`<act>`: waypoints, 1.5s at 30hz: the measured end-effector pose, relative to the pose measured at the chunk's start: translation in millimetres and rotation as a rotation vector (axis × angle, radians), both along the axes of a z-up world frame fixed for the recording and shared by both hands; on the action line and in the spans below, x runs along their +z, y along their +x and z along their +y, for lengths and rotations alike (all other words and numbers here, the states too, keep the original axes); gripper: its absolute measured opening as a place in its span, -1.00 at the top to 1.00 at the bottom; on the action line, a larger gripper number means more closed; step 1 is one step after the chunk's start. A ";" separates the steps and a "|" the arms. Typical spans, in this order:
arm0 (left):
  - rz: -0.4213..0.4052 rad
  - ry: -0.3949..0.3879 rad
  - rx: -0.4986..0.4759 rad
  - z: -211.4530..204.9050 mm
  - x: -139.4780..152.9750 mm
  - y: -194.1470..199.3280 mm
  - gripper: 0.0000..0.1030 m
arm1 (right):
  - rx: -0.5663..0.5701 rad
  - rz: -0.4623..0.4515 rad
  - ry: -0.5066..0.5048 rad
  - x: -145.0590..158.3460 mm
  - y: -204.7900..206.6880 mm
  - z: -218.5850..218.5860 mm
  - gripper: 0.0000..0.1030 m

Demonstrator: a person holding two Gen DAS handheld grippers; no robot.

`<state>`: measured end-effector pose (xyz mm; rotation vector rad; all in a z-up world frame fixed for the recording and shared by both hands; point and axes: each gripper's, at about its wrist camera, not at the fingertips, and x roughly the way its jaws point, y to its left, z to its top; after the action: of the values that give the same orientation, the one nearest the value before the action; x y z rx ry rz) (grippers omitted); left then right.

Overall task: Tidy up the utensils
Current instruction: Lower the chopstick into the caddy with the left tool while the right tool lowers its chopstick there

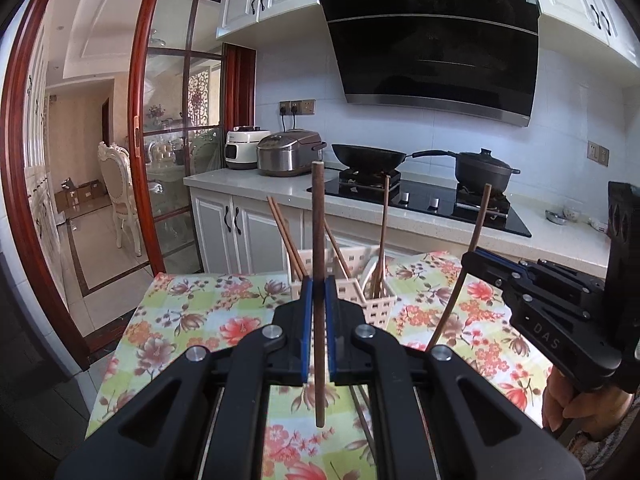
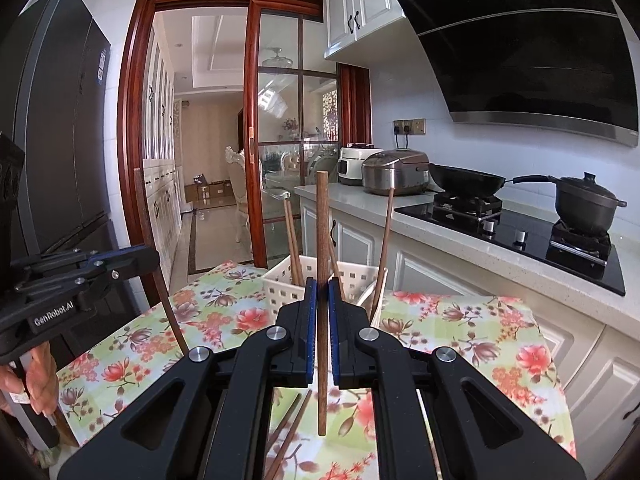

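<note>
The left gripper (image 1: 319,292) is clamped on a dark wooden chopstick (image 1: 319,248), which stands upright between its blue pads; the stick's top rises well above the jaws and its lower end hangs free above the flowered tablecloth (image 1: 208,320) that covers the tabletop. The right gripper (image 2: 322,294) is likewise closed on a second wooden chopstick (image 2: 321,240), also held upright, with its lower tip clear of the cloth.

In the left wrist view the right gripper shows at the right edge, side on, with its chopstick slanting up and down through the jaws, and part of the person's hand (image 1: 560,404) grips the handle below it. In the right wrist view the left gripper appears at the left edge in the same way, held by the person's other hand (image 2: 38,376).

Just beyond both grippers a white perforated utensil basket (image 1: 352,284) sits on the cloth. Several more chopsticks (image 1: 286,240) lean in its left part, and a long-handled wooden utensil (image 1: 382,240) stands in its right compartment. Two loose chopsticks (image 2: 290,428) lie on the cloth below the right gripper.

Behind the tabletop runs a kitchen counter with a wok (image 1: 368,156) and a lidded pot (image 1: 486,170) on the hob, and a rice cooker (image 1: 290,154) to their left.
</note>
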<state>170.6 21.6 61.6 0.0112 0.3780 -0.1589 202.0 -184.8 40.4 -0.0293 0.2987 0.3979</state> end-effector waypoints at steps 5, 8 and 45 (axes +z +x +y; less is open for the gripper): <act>-0.027 -0.011 -0.004 6.5 36.8 28.7 0.88 | -0.011 0.002 0.008 24.0 30.2 -0.3 0.89; -0.037 -0.023 0.001 11.2 58.3 50.6 0.88 | -0.016 0.008 0.011 39.5 49.6 -0.1 0.89; 0.286 -0.084 -0.017 3.9 -23.3 220.1 0.88 | 0.045 0.258 -0.131 18.2 176.4 51.4 0.88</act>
<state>390.7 25.5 38.3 -0.0919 0.6569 -0.1937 378.4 -133.4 58.6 -0.1137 0.5791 0.4265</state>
